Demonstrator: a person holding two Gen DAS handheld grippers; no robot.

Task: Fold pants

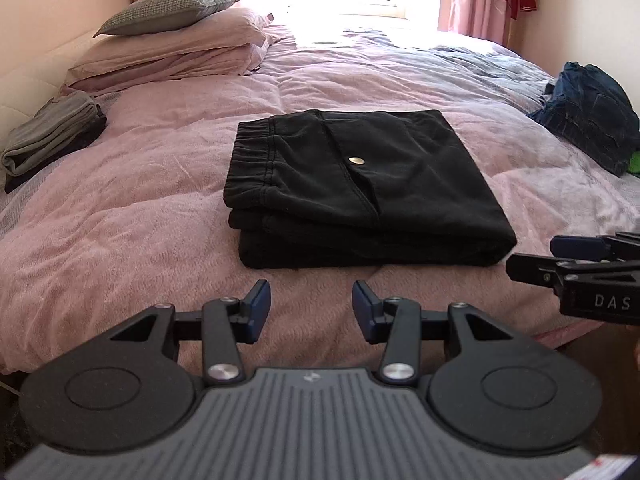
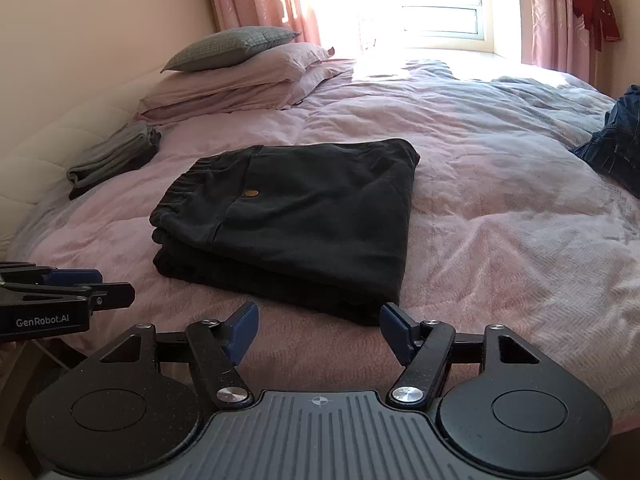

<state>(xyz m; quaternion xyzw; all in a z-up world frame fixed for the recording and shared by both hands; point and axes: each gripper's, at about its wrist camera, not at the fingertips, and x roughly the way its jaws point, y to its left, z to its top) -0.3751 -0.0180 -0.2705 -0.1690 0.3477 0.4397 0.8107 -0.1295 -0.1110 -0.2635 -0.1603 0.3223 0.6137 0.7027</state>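
Observation:
Black pants (image 1: pixel 360 188) lie folded into a thick rectangle on the pink bedspread (image 1: pixel 160 184), elastic waistband to the left and a brass button on top. In the right wrist view the same pants (image 2: pixel 292 216) sit just ahead. My left gripper (image 1: pixel 311 300) hovers open over the bed's near edge, short of the fold, with nothing between its fingers. My right gripper (image 2: pixel 316 322) is open too, its right fingertip close to the pants' near corner. Each gripper shows at the side of the other's view: the right one (image 1: pixel 576 268) and the left one (image 2: pixel 92 286).
A folded grey garment (image 1: pixel 52 140) lies at the left by the white headboard. Stacked pillows (image 1: pixel 172 40) sit at the far left. A heap of blue denim (image 1: pixel 592 120) rests at the right edge of the bed. Pink curtains and a bright window stand behind.

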